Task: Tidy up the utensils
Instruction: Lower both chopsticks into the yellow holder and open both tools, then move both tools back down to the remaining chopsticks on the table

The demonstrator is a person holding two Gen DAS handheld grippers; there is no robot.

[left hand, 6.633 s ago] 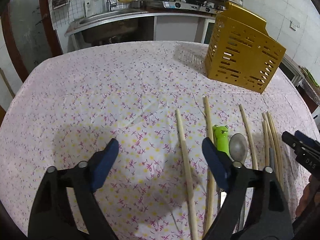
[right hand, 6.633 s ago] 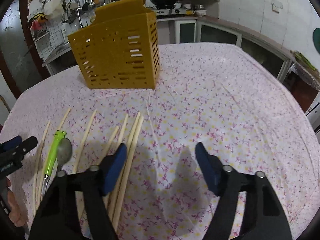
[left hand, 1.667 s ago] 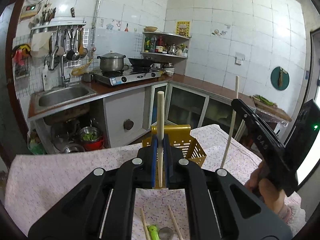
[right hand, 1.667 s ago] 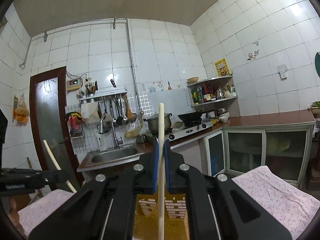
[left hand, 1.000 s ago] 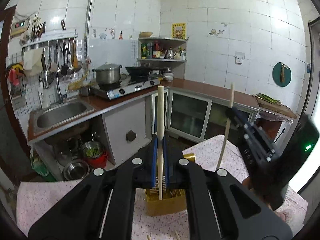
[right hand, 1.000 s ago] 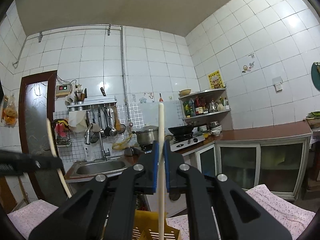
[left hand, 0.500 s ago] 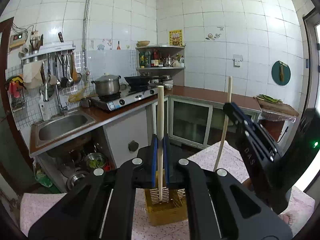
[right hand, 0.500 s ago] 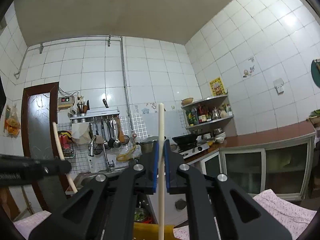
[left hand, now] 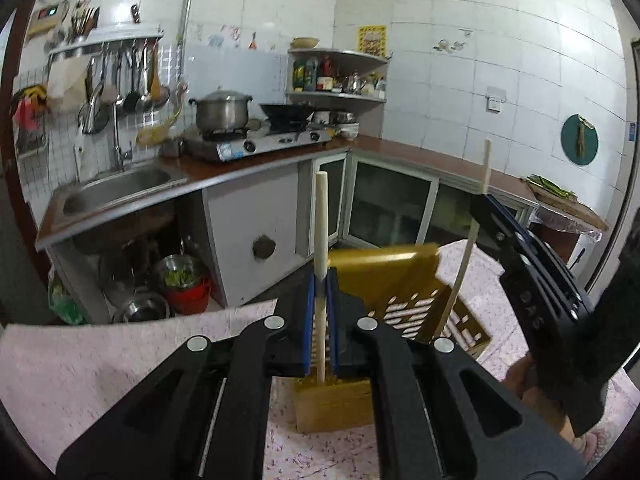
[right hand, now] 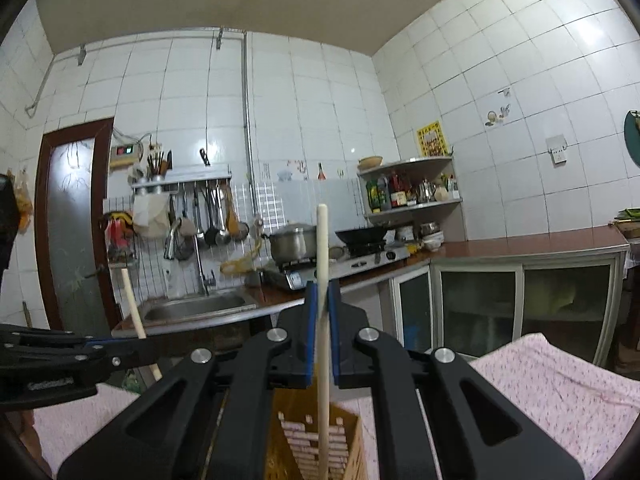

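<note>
Left gripper (left hand: 320, 312) is clenched on a pale wooden chopstick (left hand: 321, 240), blue pads pinching it about mid-length; the stick stands upright, its lower end over the near side of the yellow slotted utensil holder (left hand: 404, 280). Can't tell if the tip touches the holder.

Right gripper (right hand: 322, 320) is likewise clamped on a second chopstick (right hand: 322, 248), also upright, the lower part running down in front of the yellow holder (right hand: 312, 440), which sits right under the fingers. Whether that tip is inside the holder isn't clear (the frame cuts it off).

Each wrist view catches the other gripper: in the left view the right tool (left hand: 532, 280) is on the right with its stick slanting down toward the holder's far side; in the right view the left tool (right hand: 56, 360) is at the left edge with its stick tilted.

The holder stands on a table with a pink floral cloth (left hand: 80, 380).

Farther back: brown counter with a steel sink (left hand: 116, 188), a gas stove (left hand: 260, 144) carrying a lidded pot (left hand: 222, 112) and a dark wok, ladles hanging on a wall rack, and a corner shelf of bottles (left hand: 332, 76) on white tile.
</note>
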